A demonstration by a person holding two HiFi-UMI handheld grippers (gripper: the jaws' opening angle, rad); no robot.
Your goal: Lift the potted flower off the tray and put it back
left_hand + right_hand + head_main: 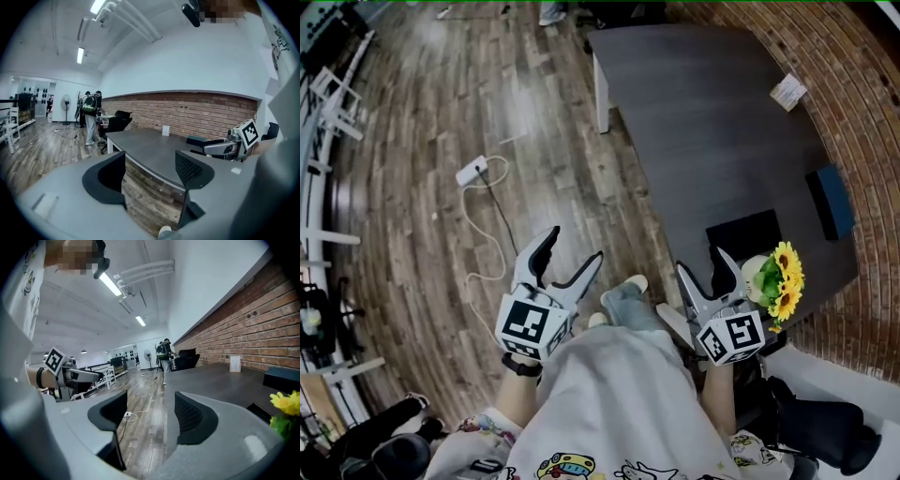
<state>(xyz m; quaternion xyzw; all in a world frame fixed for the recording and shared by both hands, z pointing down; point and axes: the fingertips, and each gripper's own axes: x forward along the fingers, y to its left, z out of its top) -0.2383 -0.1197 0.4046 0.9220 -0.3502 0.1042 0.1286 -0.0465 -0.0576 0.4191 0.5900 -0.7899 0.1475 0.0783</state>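
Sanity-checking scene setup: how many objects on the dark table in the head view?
4. Potted flower at the near edge; black tray just behind it; blue box by the brick wall; white card at the far end. The right hand-held gripper may hide more.

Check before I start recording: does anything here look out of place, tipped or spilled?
Nothing looks spilled or tipped. The potted flower looks upright near the table's edge; whether it stands on the black tray or beside it, I cannot tell. The only oddity is a white power strip lying loose on the wooden floor.
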